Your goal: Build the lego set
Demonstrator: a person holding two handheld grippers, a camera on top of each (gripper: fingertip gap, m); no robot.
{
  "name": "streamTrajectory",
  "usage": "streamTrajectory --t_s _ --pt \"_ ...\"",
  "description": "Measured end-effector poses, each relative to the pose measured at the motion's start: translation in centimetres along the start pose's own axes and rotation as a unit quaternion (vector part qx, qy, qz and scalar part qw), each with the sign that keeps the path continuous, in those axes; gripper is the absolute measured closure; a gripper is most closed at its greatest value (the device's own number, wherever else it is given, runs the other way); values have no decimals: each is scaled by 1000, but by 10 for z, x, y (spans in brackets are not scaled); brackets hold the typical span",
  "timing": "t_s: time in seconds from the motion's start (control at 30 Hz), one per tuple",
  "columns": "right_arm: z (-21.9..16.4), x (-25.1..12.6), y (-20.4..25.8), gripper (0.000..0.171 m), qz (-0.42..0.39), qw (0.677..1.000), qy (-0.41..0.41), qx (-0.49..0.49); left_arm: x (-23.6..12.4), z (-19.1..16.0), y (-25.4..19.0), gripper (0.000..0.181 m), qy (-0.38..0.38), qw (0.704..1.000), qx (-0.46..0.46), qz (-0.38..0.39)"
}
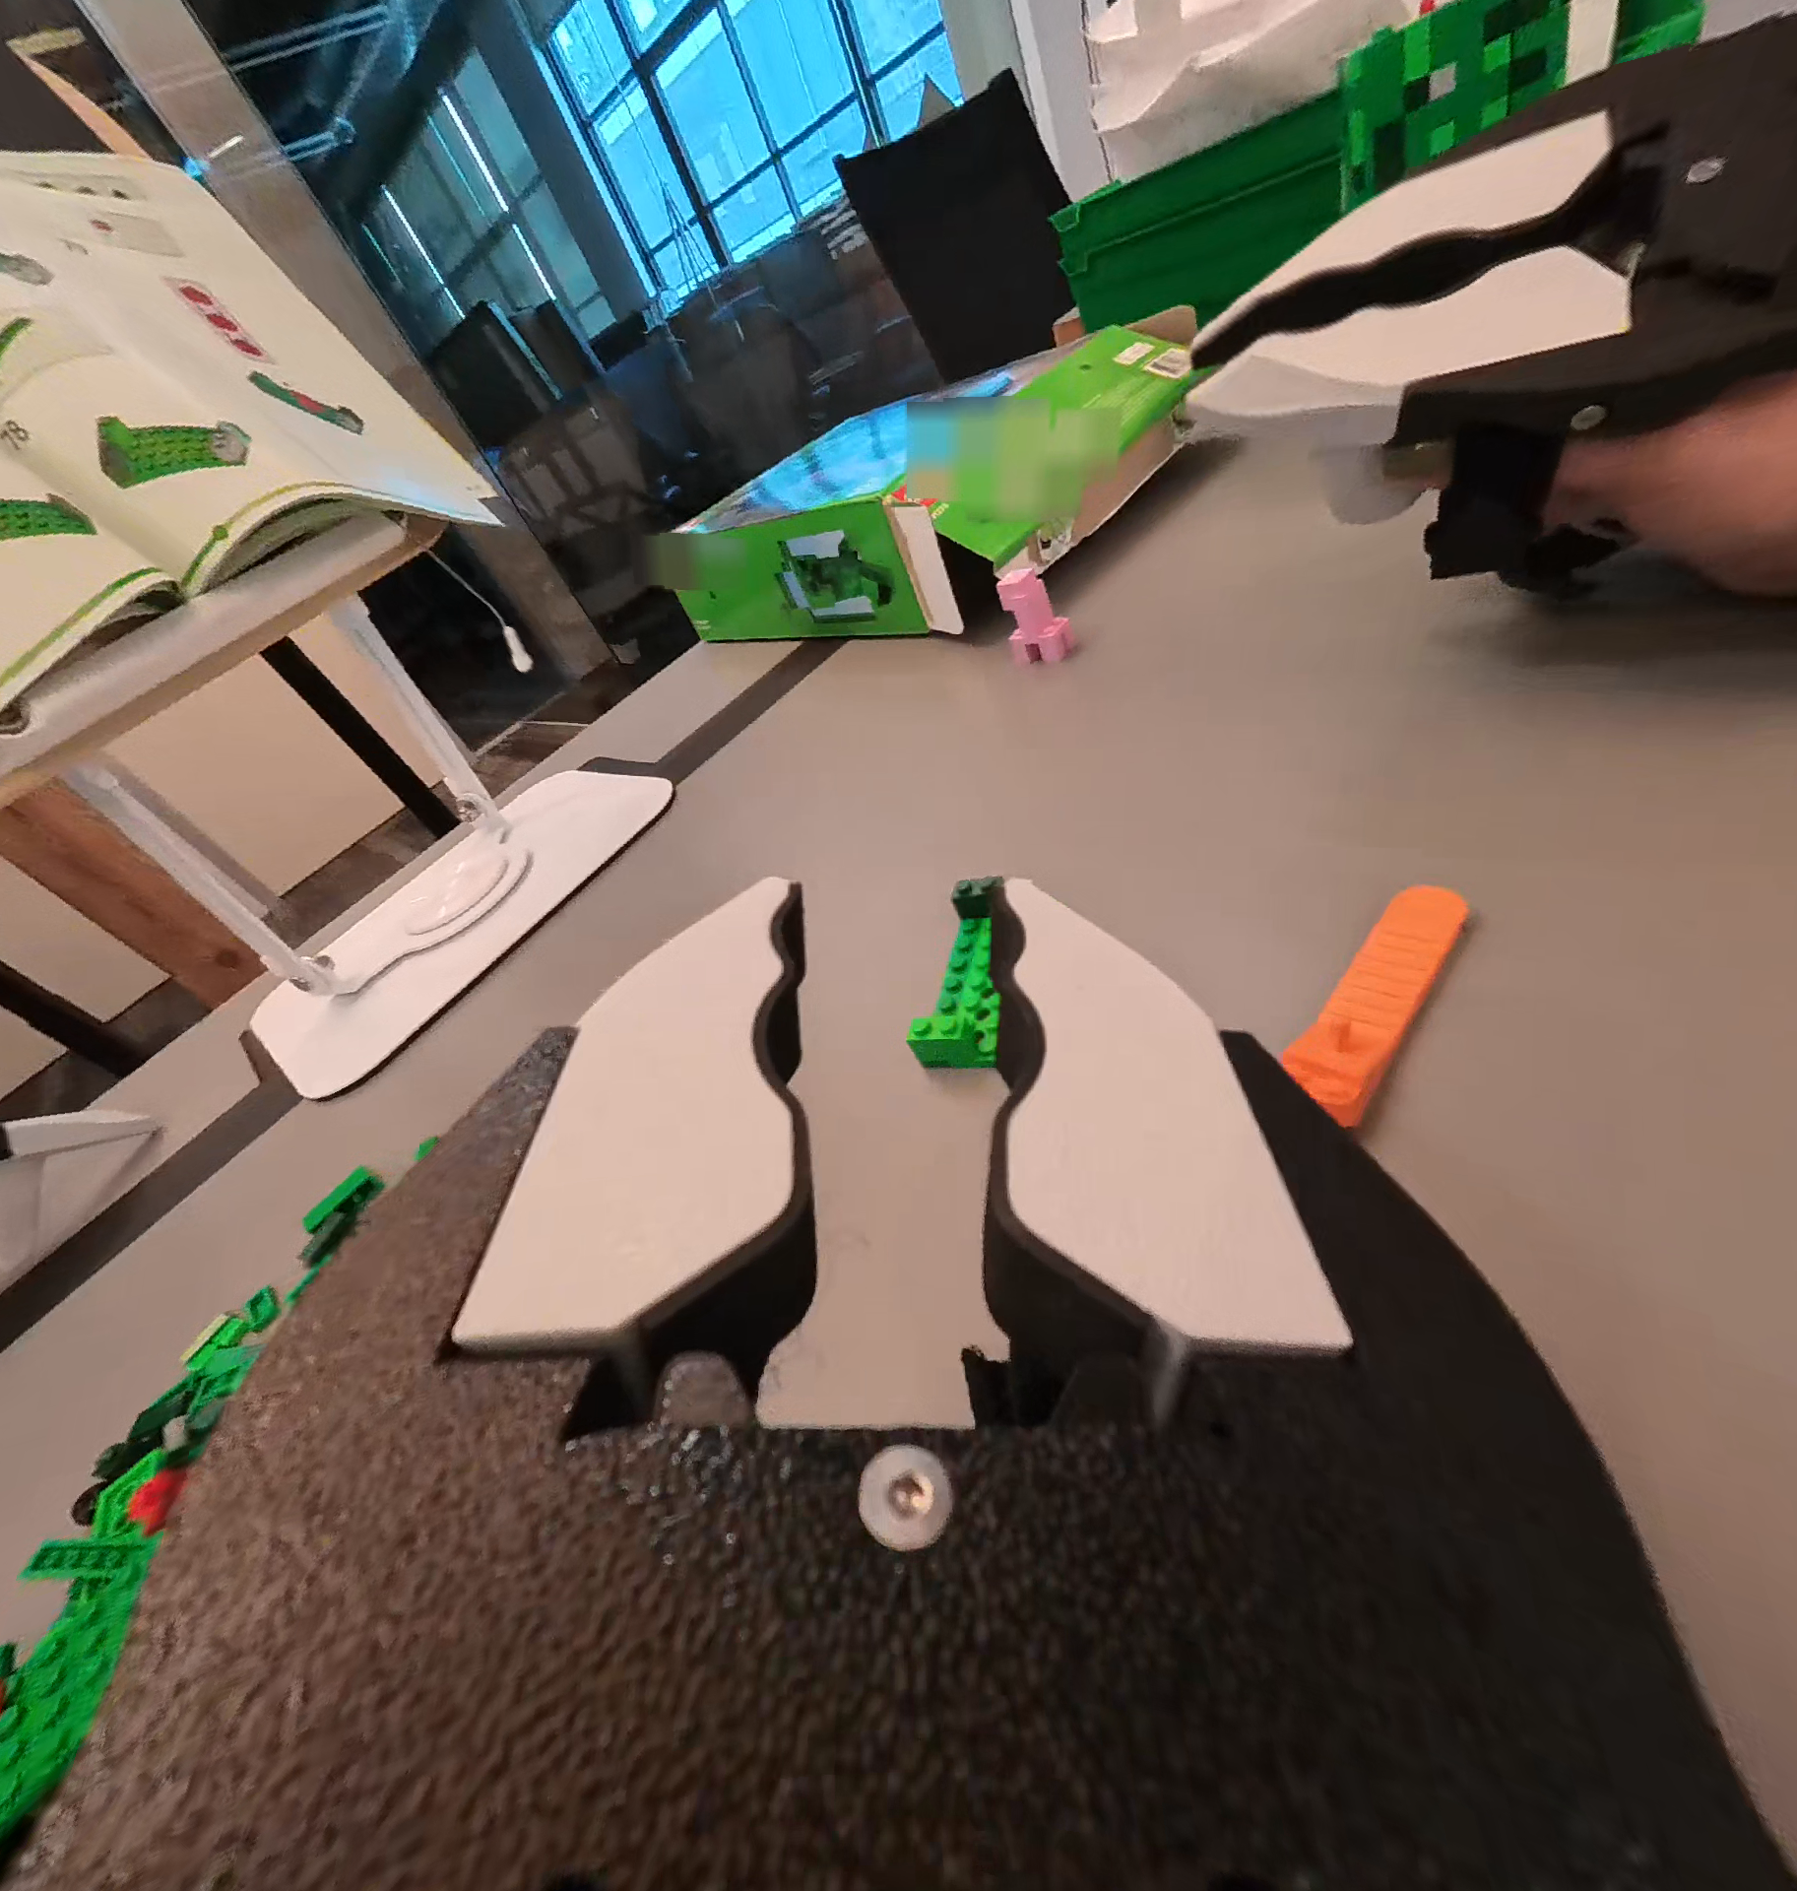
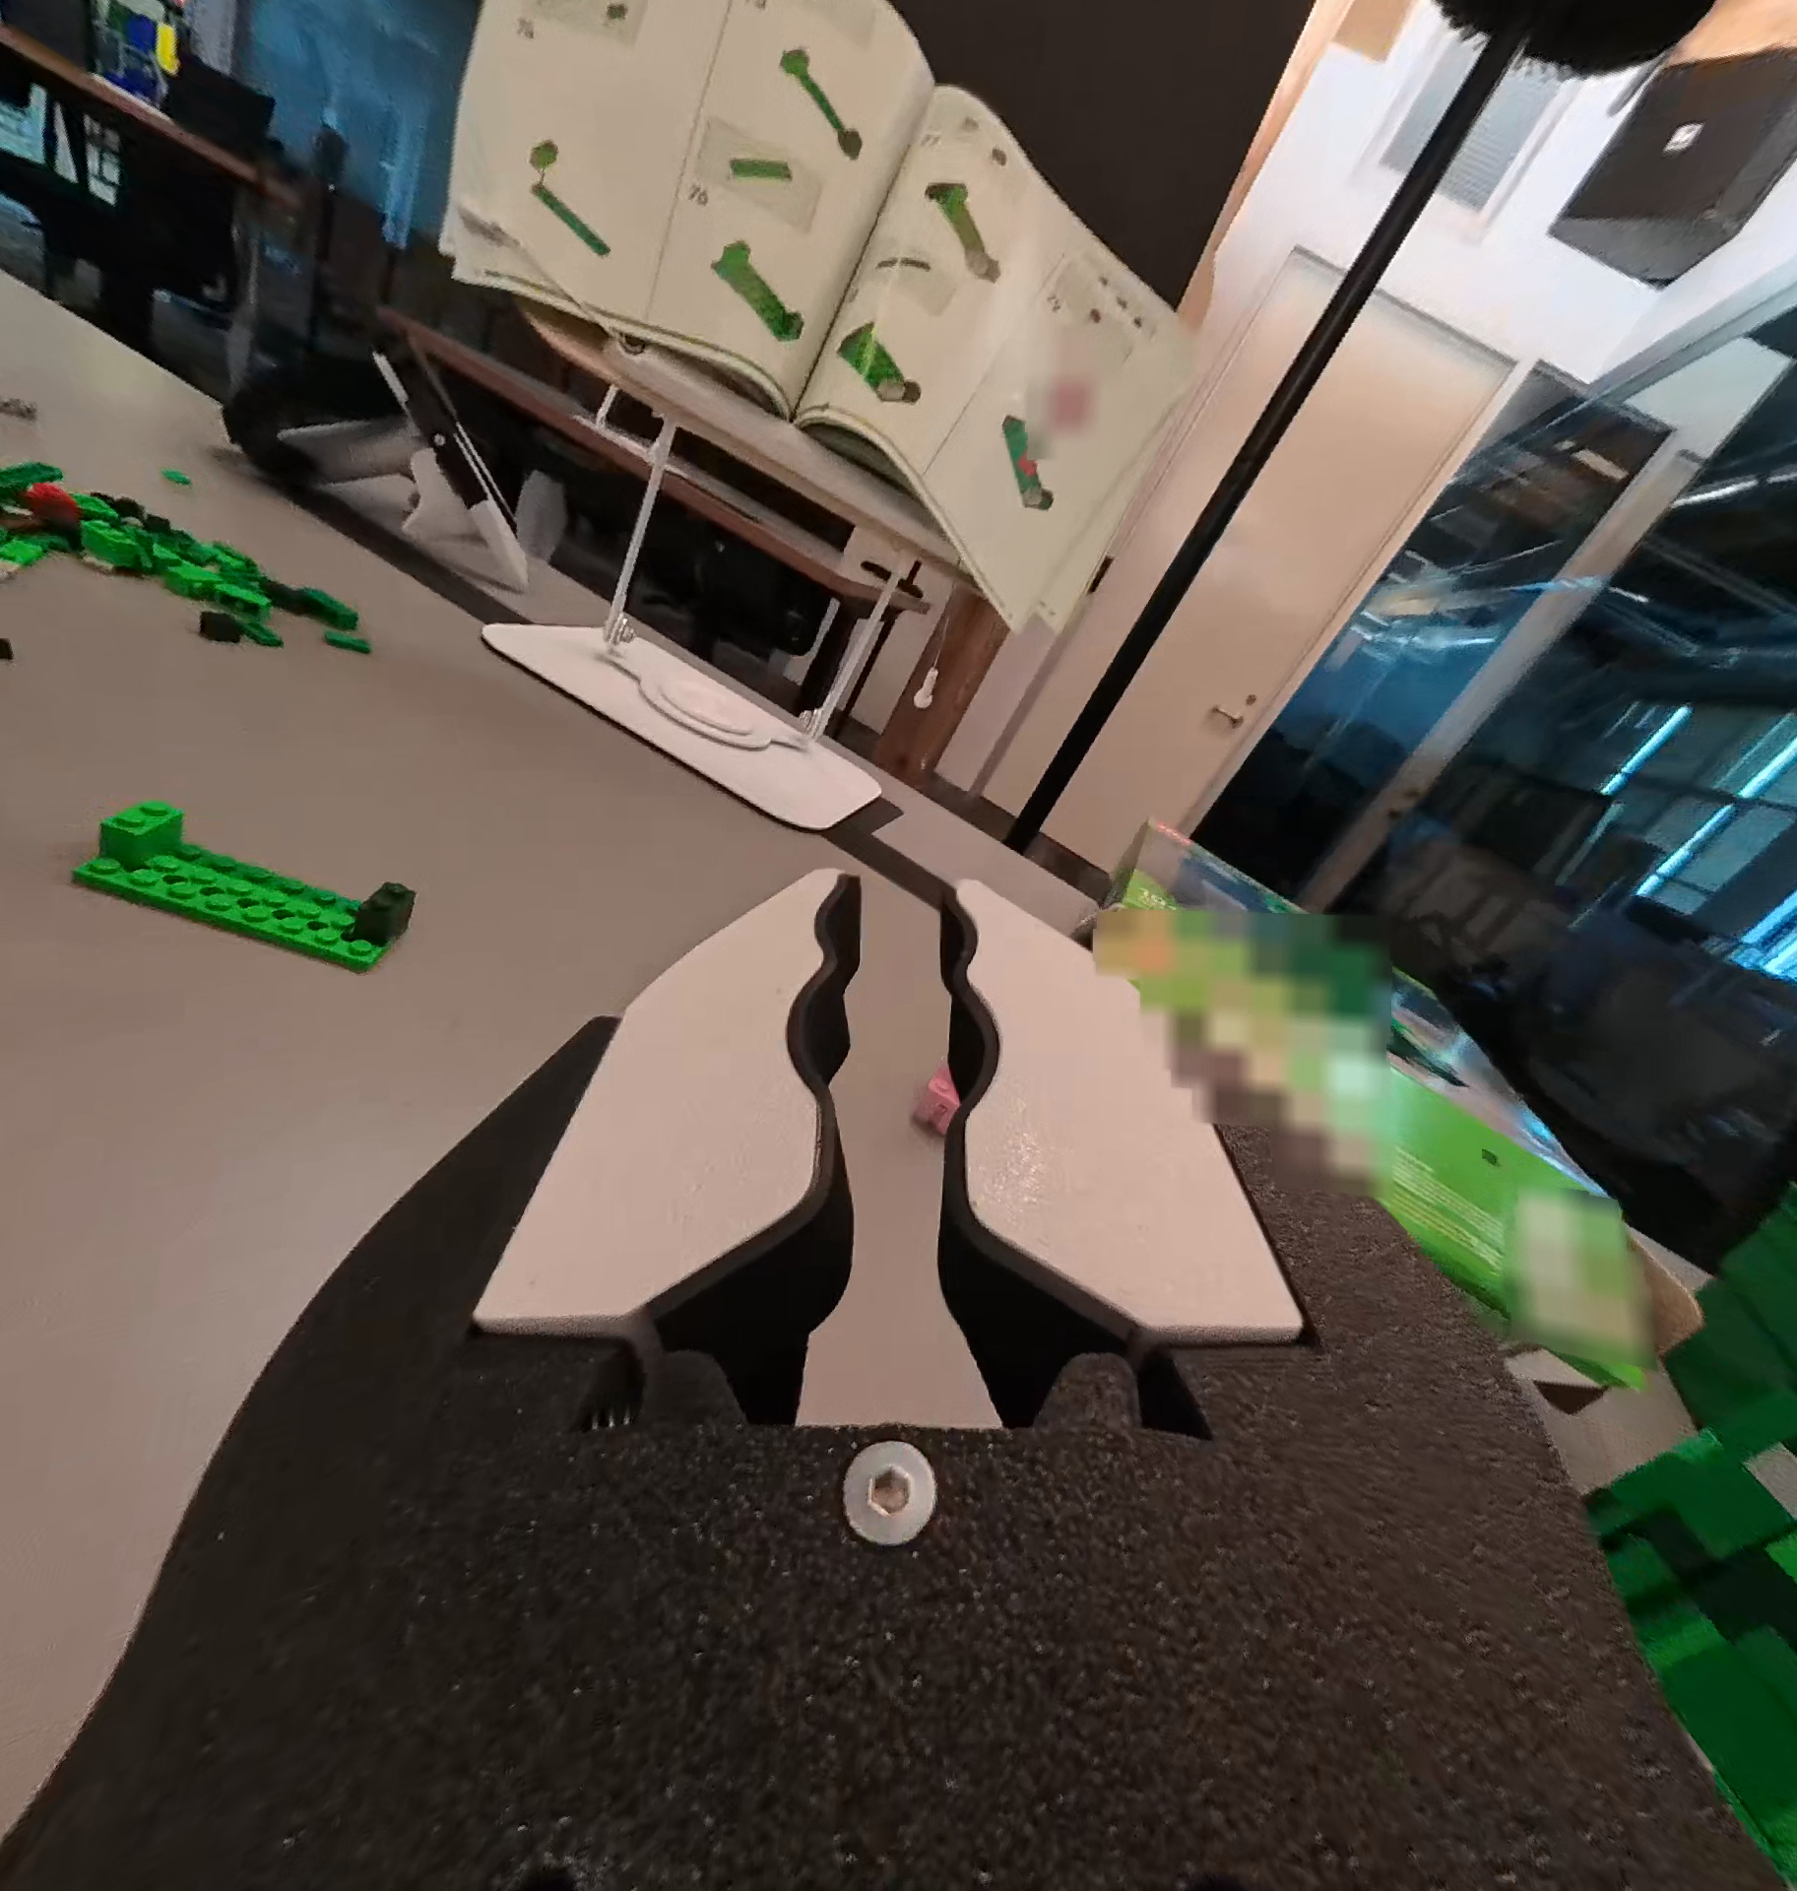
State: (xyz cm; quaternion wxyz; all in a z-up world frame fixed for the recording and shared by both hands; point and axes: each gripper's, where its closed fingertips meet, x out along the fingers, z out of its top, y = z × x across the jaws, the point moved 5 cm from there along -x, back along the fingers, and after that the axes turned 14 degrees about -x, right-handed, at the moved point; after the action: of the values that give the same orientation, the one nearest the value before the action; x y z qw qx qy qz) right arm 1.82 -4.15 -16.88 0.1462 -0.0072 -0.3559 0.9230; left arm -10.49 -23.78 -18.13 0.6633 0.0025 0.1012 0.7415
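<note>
1. A green cardboard set box (image 1: 822, 573) is seen lying on its side at the far part of the grey table (image 1: 1283, 819), with 1 end flap open; what is inside cannot be told. In the right wrist view the same box (image 2: 1467, 1207) is seen just to the right of the fingers.
2. A small pink brick figure (image 1: 1039, 617) is stood on the table just in front of the open flap, outside the box.
3. The left gripper (image 1: 899, 890) is held low over the table with its jaws parted wide and nothing between them.
4. A long green plate assembly (image 1: 960, 998), with a dark green brick at its far end, is laid flat on the table just beside the inner edge of the right-hand finger; contact cannot be told.
5. An orange brick separator (image 1: 1380, 998) is laid on the table to the right of that finger.
6. The right gripper (image 2: 899, 885) is held with its jaws partly open, a narrow gap between them, and empty.
7. Loose green bricks (image 2: 157, 558) are scattered on the table to the left.
8. An open instruction booklet (image 2: 771, 225) is propped on a white stand (image 2: 689, 706).
</note>
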Motion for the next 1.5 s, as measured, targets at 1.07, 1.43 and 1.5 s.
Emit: streamTrajectory --t_s 1.07,1.43,1.5 --pt "13 0 11 154 99 992 -69 45 3 -9 12 143 55 997 -48 -4" --pt "11 4 21 154 212 966 -139 50 34 -31 9 140 211 974 -83 -8" --pt "13 2 21 154 219 962 -152 55 40 -34 11 141 223 969 -108 -10"
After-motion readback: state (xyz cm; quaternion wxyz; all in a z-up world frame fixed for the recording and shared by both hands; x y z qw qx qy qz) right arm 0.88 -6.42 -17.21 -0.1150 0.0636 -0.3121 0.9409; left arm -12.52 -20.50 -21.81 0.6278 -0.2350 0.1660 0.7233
